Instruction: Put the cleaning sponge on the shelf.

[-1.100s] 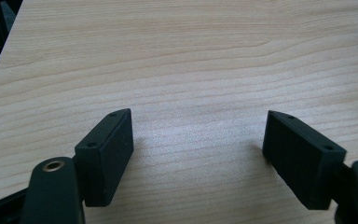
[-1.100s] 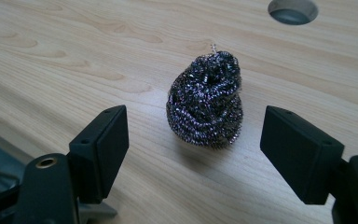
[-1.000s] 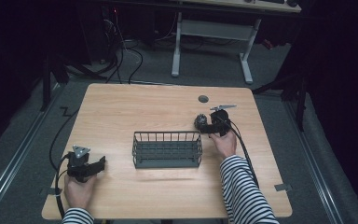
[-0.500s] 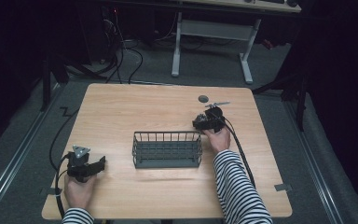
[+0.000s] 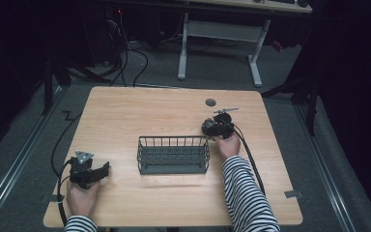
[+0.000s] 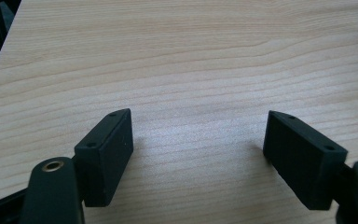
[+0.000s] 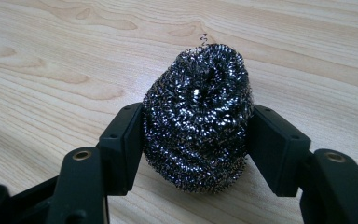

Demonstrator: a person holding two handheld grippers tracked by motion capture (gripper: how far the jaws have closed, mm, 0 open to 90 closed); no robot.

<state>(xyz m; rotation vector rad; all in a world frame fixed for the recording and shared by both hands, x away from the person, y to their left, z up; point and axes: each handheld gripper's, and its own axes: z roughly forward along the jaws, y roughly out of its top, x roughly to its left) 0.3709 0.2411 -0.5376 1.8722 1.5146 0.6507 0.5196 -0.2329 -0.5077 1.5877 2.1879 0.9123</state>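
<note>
A steel wool scourer (image 7: 198,116) sits squeezed between the two black jaws of my right gripper (image 7: 193,140), just above the wooden table. In the high view that right gripper (image 5: 216,127) is to the right of and a little beyond the wire basket (image 5: 173,154), with the scourer (image 5: 207,127) at its tip. My left gripper (image 5: 104,170) rests near the table's front left corner, held by a hand. Its jaws stand wide apart over bare wood in the left gripper view (image 6: 198,147), with nothing between them.
The dark wire basket stands in the middle of the table. A small dark round disc (image 5: 210,102) lies near the far edge, beyond the right gripper. Cables (image 5: 249,159) trail from both grippers. Bare table wood (image 5: 140,116) stretches across the far left.
The right gripper has moved slightly left toward the basket with the scourer in its jaws. The left gripper has stayed in place.
</note>
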